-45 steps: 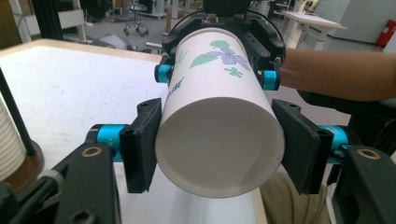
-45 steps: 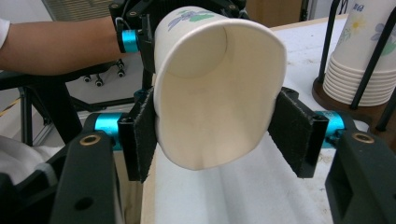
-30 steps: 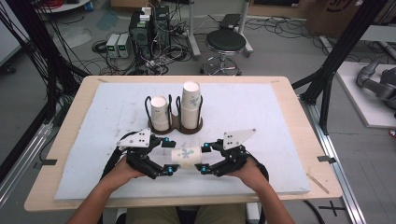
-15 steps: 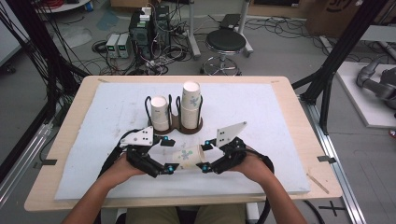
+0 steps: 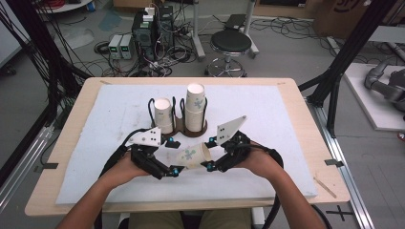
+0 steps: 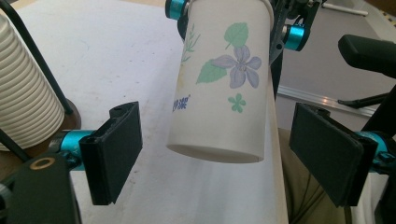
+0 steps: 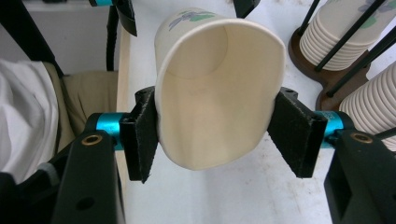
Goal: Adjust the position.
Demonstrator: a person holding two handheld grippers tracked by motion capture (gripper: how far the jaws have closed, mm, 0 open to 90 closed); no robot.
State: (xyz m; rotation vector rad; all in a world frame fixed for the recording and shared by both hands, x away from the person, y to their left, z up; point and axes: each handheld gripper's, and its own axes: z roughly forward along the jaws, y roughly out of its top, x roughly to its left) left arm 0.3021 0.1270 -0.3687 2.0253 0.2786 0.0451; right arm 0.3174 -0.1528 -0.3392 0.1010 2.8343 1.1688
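the left tool is released: in the left gripper view its two flat black pads stand wide on either side of the paper cup's closed base, clear of it on both sides. the cup hangs over the white foam sheet on the desk, between the two tools, lying roughly level with its base toward the left tool and its mouth toward the right one. the right tool is clenched on the cup near the rim, squeezing the round mouth into an oval. the cup is thin white paper, tapered, printed with a purple flower and green leaves; small blue writing sits low on its side, too small to read. behind stands a dark wire holder with two ribbed stacks of like cups.
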